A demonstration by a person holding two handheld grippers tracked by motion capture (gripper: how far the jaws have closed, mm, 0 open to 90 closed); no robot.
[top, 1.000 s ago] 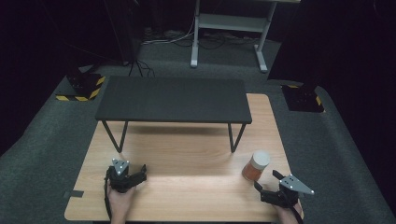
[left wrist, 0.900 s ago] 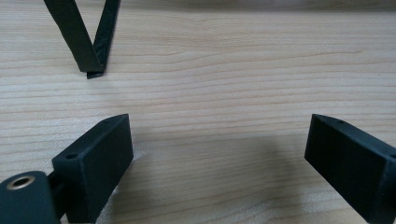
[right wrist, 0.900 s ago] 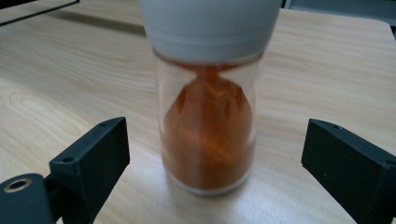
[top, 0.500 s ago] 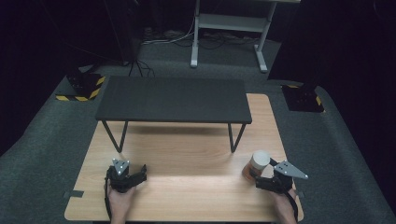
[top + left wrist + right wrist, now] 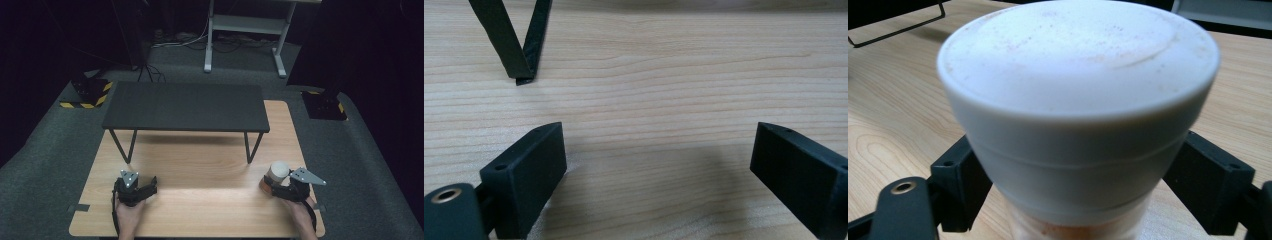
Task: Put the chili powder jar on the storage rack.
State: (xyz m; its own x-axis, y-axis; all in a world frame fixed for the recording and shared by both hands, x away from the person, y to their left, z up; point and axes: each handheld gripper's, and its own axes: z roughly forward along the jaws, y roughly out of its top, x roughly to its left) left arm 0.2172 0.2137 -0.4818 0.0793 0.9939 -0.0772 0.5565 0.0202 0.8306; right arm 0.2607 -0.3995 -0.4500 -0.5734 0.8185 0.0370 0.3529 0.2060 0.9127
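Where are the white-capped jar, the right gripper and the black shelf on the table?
white-capped jar point(image 5: 1078, 90), right gripper view, on its white cap.
right gripper point(image 5: 278, 188), high view, between its fingertips beside the jar.
black shelf point(image 5: 185, 106), high view, middle of its flat top.

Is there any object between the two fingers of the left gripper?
No, in the left gripper view the black fingers stand wide apart with bare light wooden table between them.

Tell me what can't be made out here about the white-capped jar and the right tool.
- Jar base and contents: cut off by the bottom edge in the right gripper view.
- Right tool jaw contact: too small in the high view, hidden behind the cap.
- Jar label: too small in the high view.
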